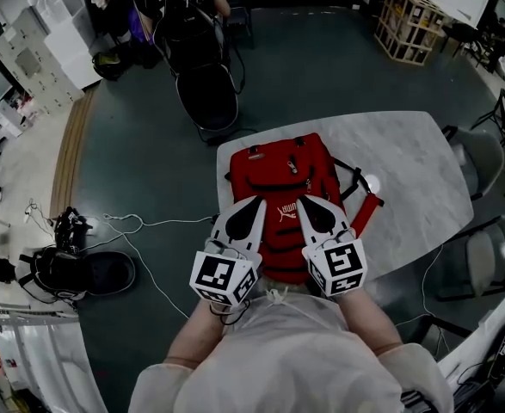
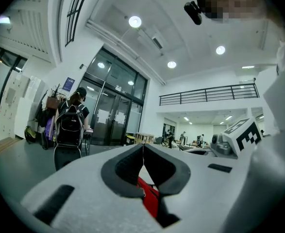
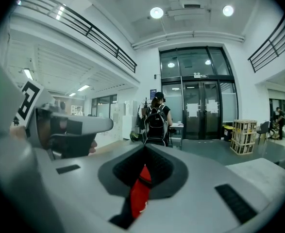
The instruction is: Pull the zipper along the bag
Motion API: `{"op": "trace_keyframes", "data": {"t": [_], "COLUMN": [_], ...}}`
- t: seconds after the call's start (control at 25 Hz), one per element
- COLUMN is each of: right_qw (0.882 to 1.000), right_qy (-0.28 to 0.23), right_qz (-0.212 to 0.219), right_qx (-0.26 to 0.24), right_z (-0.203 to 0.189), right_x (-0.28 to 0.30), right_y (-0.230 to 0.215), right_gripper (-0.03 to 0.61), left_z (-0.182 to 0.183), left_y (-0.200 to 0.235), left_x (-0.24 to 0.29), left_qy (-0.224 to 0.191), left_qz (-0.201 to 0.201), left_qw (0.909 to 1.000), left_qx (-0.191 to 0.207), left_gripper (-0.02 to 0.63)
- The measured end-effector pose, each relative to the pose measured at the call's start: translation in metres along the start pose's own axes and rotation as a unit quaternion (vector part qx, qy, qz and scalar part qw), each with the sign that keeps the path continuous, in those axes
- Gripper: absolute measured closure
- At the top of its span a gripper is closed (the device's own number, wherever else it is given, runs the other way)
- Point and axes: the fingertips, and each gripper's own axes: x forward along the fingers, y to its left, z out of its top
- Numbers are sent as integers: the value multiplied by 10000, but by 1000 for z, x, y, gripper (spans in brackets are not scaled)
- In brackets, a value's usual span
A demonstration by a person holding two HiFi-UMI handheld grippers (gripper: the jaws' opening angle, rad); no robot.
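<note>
A red backpack [image 1: 291, 175] lies flat on a white marble table [image 1: 407, 162], its top handle toward the far edge. My left gripper [image 1: 254, 203] and right gripper [image 1: 307, 203] hover side by side over the bag's near half, tips pointing away from me. Both are shut with the jaw tips touching. In the left gripper view the left gripper [image 2: 143, 147] points out level into the hall, and a sliver of the red backpack [image 2: 149, 198] shows through the hollow under its jaws. The right gripper [image 3: 144, 148] likewise shows the red backpack [image 3: 140, 193] below. No zipper pull is visible.
A black strap [image 1: 348, 179], a red strap [image 1: 366, 215] and a small white round thing [image 1: 371, 181] lie right of the bag. A black chair [image 1: 207, 93] stands beyond the table, grey chairs [image 1: 480, 157] to its right. A person with a backpack [image 3: 157, 120] stands by the glass doors.
</note>
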Motion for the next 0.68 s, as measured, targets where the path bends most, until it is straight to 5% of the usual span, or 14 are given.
{"op": "trace_keyframes", "data": {"t": [0.68], "right_qw": [9999], "right_qy": [-125], "right_qz": [-9], "right_qx": [10], "right_z": [3], "right_x": [0], "right_y": [4], "right_gripper": [551], "left_z": [-4], "left_y": [4], "left_x": [4], "left_qy": [58], "left_qz": [89], "left_qw": [9992], "left_qx": [398], "left_gripper": [594]}}
